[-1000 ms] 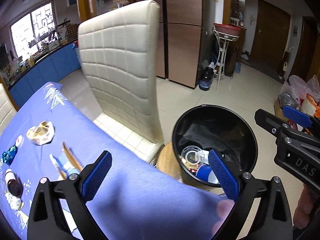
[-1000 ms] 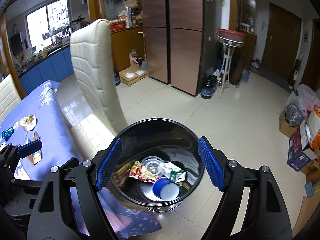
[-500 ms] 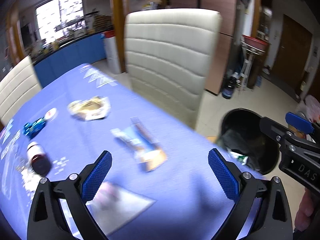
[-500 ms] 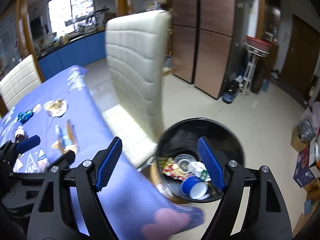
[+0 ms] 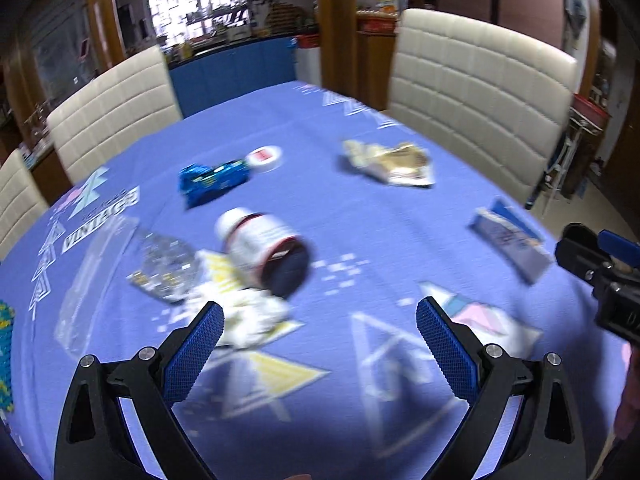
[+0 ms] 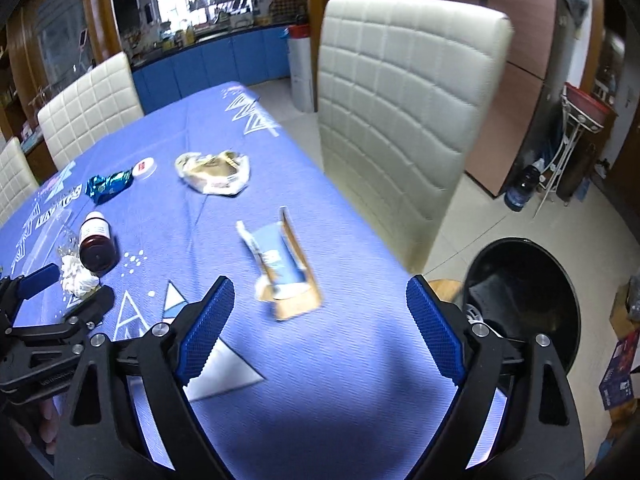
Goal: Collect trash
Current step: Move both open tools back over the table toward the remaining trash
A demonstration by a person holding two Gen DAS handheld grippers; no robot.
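Observation:
Trash lies on the blue tablecloth (image 5: 360,240). A white bottle with a dark cap (image 5: 264,252) lies on its side by a crumpled white tissue (image 5: 248,312) and clear plastic wrap (image 5: 160,272). Further off are a blue wrapper (image 5: 212,180), a white lid (image 5: 264,157), a crumpled beige wrapper (image 5: 392,162) and a flattened blue-and-brown carton (image 6: 284,268). My left gripper (image 5: 318,350) is open and empty, just short of the bottle. My right gripper (image 6: 318,328) is open and empty, above the table edge before the carton. The black trash bin (image 6: 532,292) stands on the floor to its right.
White padded chairs (image 6: 400,128) stand along the table's far and left sides. A tiled floor, a plant stand and boxes lie to the right beyond the bin. Blue cabinets run along the back wall.
Both grippers have swung left from above the bin to over the table. The left one now faces the bottle and tissue; the right one faces the carton. Both stayed open.

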